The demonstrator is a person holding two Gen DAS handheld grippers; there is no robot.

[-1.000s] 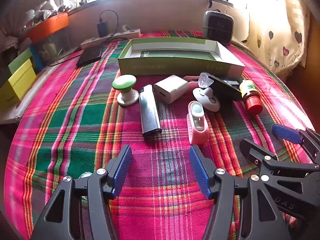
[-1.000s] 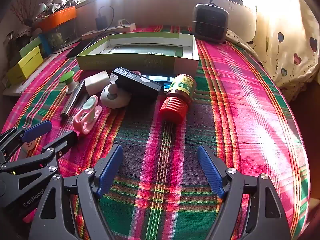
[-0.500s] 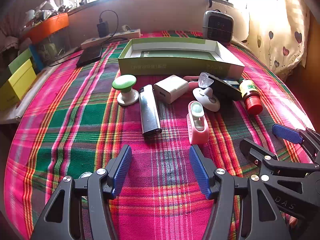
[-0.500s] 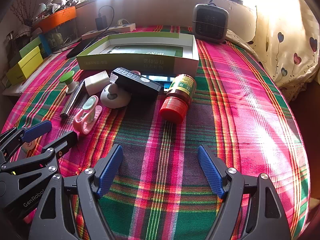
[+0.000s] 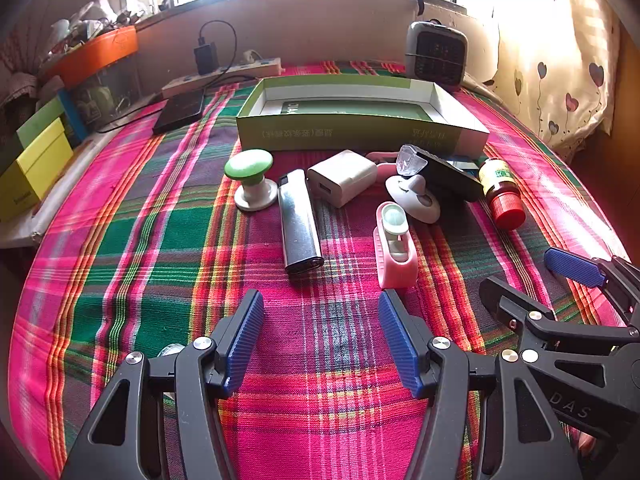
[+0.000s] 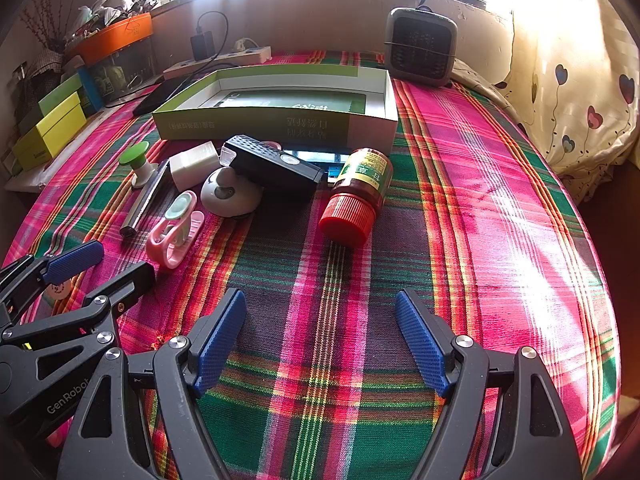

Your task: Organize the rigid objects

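Small objects lie in a cluster on the plaid cloth in front of an open green box (image 5: 360,128) (image 6: 276,120): a green-topped knob (image 5: 250,180), a silver lighter (image 5: 299,222), a white charger cube (image 5: 343,182), a pink clip (image 5: 394,246) (image 6: 176,228), a white mouse-shaped piece (image 5: 414,200) (image 6: 228,196), a black bar (image 5: 448,174) (image 6: 274,164) and a red-capped bottle (image 5: 502,194) (image 6: 358,196). My left gripper (image 5: 320,340) is open and empty just short of the lighter and clip. My right gripper (image 6: 320,340) is open and empty, short of the bottle.
A small heater (image 5: 436,54) stands at the back right. A power strip (image 5: 224,76) with a charger and a black device (image 5: 180,110) lie at the back left. Yellow and green boxes (image 5: 36,160) sit off the left edge. A heart-patterned curtain (image 6: 572,92) hangs on the right.
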